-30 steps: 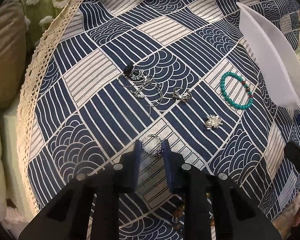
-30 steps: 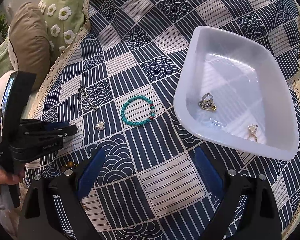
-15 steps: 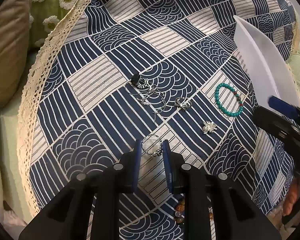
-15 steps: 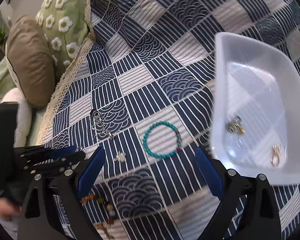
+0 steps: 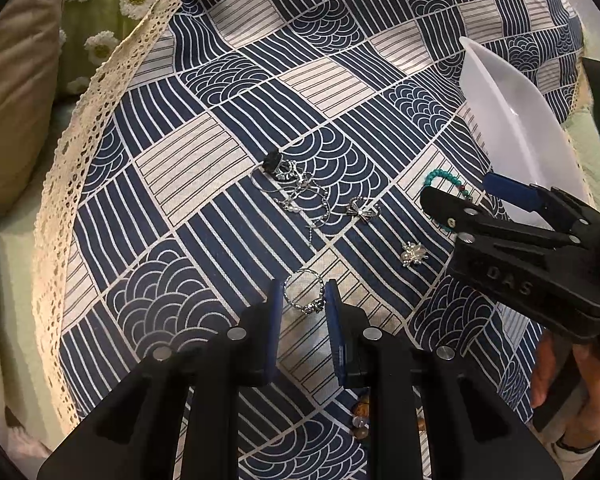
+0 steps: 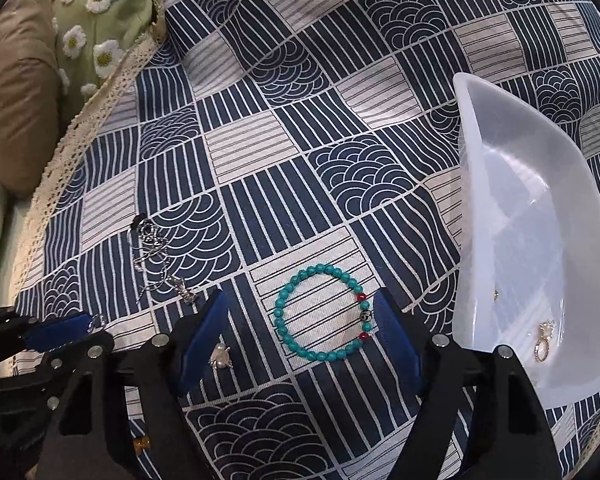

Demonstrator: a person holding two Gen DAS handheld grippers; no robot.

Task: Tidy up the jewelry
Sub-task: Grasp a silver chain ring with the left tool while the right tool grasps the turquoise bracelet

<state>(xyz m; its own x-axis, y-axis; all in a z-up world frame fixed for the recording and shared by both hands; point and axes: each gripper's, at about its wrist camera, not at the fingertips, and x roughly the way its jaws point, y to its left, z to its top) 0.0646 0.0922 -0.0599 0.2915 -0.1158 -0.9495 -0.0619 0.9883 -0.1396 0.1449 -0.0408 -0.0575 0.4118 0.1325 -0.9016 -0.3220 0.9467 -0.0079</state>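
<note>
We worked over a bench under a blue-and-cream patterned cloth [image 6: 300, 168] whose lace edge [image 5: 80, 152] ran off to the left of both tools, with a green daisy cushion [image 6: 96, 12] and a brown cushion [image 6: 12, 100] beyond it. Ahead of the tools the cloth lay bare and gave us room; on the right the white tray [image 6: 472, 208] stood close, its near wall just beside the right tool's outer finger.

The left tool [image 5: 303, 300] stood narrow, its blue pads clamped on a thin silver ring [image 5: 304, 292] with a small ornament at its near side; the ring lay flat between the fingertips, its hoop reaching forward past them.

The right tool [image 6: 300, 320] stood wide, its jaws having just been closing, with the turquoise bead bracelet [image 6: 320, 312] between them. The bracelet lay flat as a round loop with no long axis; its red and dark beads sat toward the right finger, which seemed to touch it, while the left finger stood clear of it. A small pearl charm [image 6: 220, 356] lay against the inner face of the left finger.

Ahead and left of both tools lay a tangle of silver chains [image 5: 296, 188] and a small silver bow [image 5: 362, 212]. A gold ring [image 6: 542, 344] lay in the tray.
</note>
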